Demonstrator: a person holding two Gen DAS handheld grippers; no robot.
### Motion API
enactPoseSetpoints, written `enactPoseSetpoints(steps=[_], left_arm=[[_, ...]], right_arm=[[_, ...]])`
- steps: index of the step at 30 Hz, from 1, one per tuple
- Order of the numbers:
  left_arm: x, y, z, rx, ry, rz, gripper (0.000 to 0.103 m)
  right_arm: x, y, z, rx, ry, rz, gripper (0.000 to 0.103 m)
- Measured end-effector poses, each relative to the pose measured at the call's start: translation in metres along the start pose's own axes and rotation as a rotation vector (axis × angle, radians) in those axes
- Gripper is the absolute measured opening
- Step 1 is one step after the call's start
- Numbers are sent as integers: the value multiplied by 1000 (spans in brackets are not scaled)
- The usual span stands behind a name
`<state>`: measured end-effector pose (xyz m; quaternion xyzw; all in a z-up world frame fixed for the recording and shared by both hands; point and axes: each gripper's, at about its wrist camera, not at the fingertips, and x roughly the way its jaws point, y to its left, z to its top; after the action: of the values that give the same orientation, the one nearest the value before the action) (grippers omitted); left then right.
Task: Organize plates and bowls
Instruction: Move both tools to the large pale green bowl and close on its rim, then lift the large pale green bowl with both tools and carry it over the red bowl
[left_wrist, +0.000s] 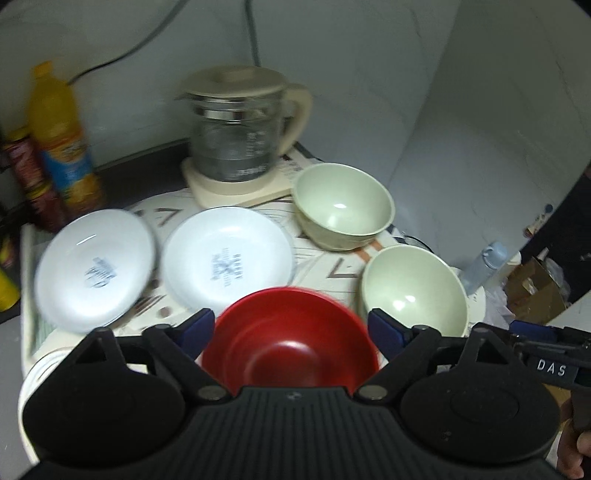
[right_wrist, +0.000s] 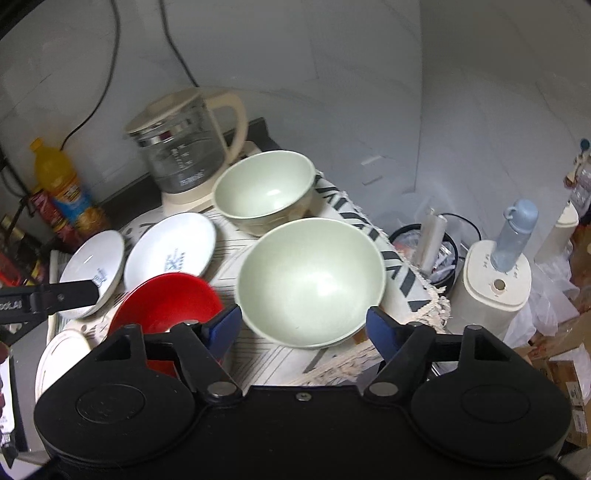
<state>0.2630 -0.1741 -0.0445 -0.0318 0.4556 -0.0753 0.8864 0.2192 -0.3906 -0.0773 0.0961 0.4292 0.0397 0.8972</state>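
A red bowl (left_wrist: 290, 339) sits at the table's near edge, right below my open left gripper (left_wrist: 291, 328), whose blue fingertips stand either side of it. Two white plates (left_wrist: 96, 269) (left_wrist: 227, 258) lie behind it on the left. Two pale green bowls (left_wrist: 343, 205) (left_wrist: 413, 291) stand on the right. My right gripper (right_wrist: 304, 325) is open, its fingertips flanking the near green bowl (right_wrist: 310, 280), above it. The far green bowl (right_wrist: 266, 192), both white plates (right_wrist: 94, 269) (right_wrist: 171, 249) and the red bowl (right_wrist: 166, 302) also show in the right wrist view.
A glass kettle (left_wrist: 240, 129) on a cream base stands at the back. An orange drink bottle (left_wrist: 61, 136) and a snack can (left_wrist: 31, 177) stand back left. A patterned cloth (right_wrist: 399, 266) covers the table. Right of the table are a bin (right_wrist: 428, 251), a white appliance (right_wrist: 495, 284) and boxes.
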Motion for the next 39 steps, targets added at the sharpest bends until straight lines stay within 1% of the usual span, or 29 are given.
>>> enactPoseSetpoints(steps=[2, 5, 6, 8, 10, 14, 17, 25, 33, 35, 37, 38, 39], left_arm=[[14, -8, 8, 18, 25, -17, 78], [33, -17, 17, 37, 61, -55, 69], [39, -20, 19, 47, 72, -64, 68], [51, -25, 23, 63, 92, -81, 62], [61, -30, 27, 76, 115, -99, 58], [85, -40, 34, 117, 151, -120, 52], [103, -45, 38, 125, 187, -131, 48], [145, -56, 44, 174, 250, -157, 39], [176, -57, 45, 195, 312, -167, 23], [180, -58, 46, 200, 320, -175, 17], [183, -59, 45, 200, 328, -179, 13], [184, -59, 45, 197, 336, -181, 10], [185, -59, 44, 191, 343, -187, 8]], right_arm=[[7, -8, 3, 17, 11, -8, 65], [19, -19, 7, 48, 33, -21, 57], [23, -23, 8, 60, 40, -24, 56], [30, -28, 9, 80, 54, -29, 49], [37, -32, 9, 104, 67, -31, 46], [51, -38, 8, 140, 90, -52, 41], [61, -42, 7, 172, 104, -70, 38], [80, -52, 3, 247, 131, -103, 30], [99, -51, 2, 289, 162, -126, 22], [104, -52, 2, 299, 169, -127, 18], [107, -52, 1, 306, 174, -131, 16], [109, -52, 0, 307, 177, -133, 13], [111, -53, -1, 310, 182, -133, 13]])
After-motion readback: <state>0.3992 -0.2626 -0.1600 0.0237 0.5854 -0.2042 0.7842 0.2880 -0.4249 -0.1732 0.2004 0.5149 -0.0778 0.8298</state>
